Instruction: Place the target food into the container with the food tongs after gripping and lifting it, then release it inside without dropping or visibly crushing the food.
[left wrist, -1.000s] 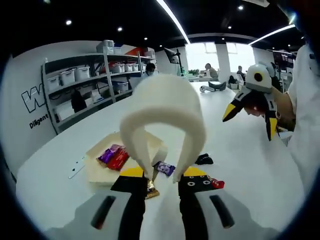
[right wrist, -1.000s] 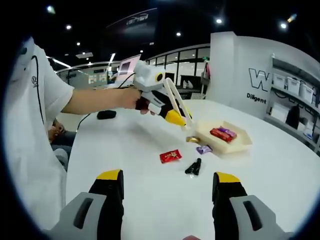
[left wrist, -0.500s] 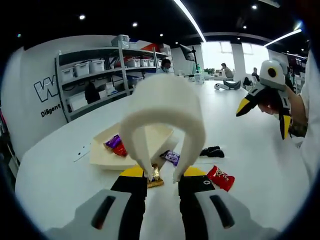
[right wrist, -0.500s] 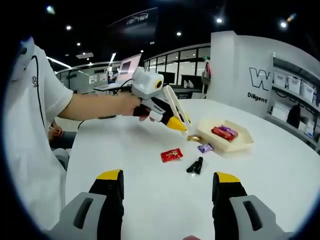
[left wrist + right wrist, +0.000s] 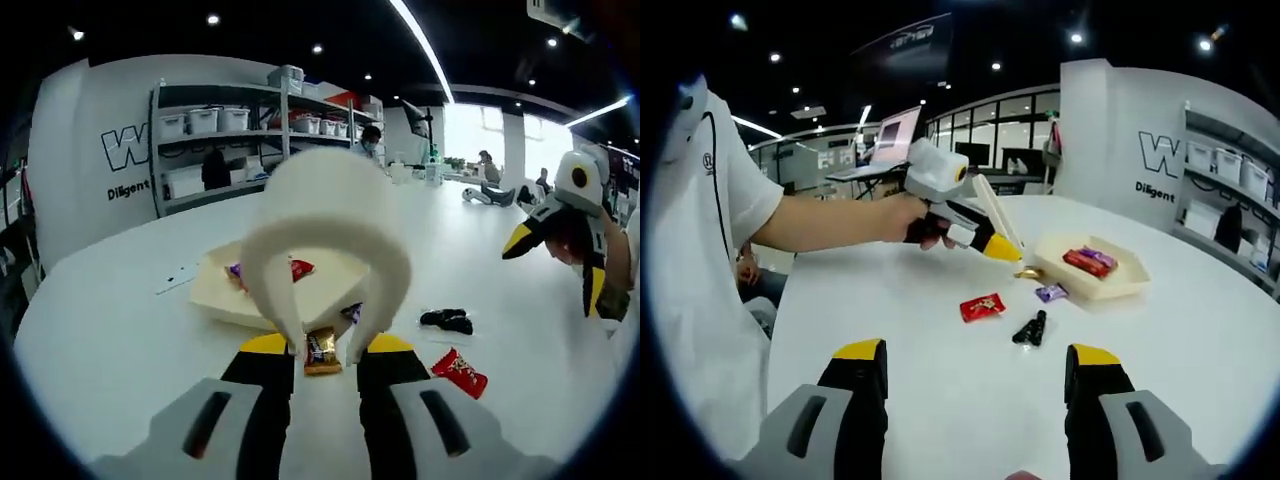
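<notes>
The left hand-held gripper (image 5: pixel 322 362), clamped on white food tongs (image 5: pixel 325 225), straddles a gold-wrapped candy (image 5: pixel 322 352) lying on the counter (image 5: pixel 110 330) just beside the cream tray (image 5: pixel 255 295), poised to pinch; the right hand-held gripper (image 5: pixel 975 400) hangs wide open and empty, well clear.

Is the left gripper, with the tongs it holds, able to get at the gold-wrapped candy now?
Probably yes. The white tongs in the left gripper straddle the gold-wrapped candy, and nothing lies between their tips and it.
</notes>
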{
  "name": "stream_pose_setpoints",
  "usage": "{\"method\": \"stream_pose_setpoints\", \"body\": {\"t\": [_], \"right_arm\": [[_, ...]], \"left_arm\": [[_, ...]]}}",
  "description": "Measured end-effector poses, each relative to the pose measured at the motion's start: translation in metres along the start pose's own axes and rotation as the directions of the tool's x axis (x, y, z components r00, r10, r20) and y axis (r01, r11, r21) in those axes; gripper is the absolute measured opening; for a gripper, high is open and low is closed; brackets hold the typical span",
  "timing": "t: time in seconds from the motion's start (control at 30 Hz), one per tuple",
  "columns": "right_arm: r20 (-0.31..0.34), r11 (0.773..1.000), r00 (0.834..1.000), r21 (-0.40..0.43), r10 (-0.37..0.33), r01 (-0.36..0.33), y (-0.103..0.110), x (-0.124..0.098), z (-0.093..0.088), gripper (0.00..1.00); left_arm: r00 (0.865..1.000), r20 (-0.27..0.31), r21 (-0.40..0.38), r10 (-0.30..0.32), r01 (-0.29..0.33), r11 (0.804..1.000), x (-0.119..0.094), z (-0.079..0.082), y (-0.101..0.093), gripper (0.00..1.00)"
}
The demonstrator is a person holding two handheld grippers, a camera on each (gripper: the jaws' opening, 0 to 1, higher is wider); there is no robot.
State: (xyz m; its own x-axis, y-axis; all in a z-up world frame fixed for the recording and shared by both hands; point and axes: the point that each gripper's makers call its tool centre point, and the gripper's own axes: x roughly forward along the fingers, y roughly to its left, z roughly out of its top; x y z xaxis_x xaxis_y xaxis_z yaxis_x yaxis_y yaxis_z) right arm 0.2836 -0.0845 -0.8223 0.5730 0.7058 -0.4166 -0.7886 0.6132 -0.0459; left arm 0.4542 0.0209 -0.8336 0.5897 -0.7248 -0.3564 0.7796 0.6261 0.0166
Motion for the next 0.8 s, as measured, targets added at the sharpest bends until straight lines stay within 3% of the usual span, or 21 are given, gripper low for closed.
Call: {"method": "stream_pose_setpoints", "body": {"t": [0.23,0.8], "right_arm": [[0.001,1.0,1.0,0.002,0.002,-0.002,0.0,0.0,-0.001,0.7],[0.0,1.0,1.0,0.007,0.002,-0.002,0.001,0.0,-0.004,0.7]], "left_arm": [[1.0,0.017,-0.059,0.023,-0.022,0.998,0.004,0.002,0.0,0.23],[0.998,-0.008,-0.184,0.054,-0.055,0.981,0.013,-0.008,0.007,0.23]]}}
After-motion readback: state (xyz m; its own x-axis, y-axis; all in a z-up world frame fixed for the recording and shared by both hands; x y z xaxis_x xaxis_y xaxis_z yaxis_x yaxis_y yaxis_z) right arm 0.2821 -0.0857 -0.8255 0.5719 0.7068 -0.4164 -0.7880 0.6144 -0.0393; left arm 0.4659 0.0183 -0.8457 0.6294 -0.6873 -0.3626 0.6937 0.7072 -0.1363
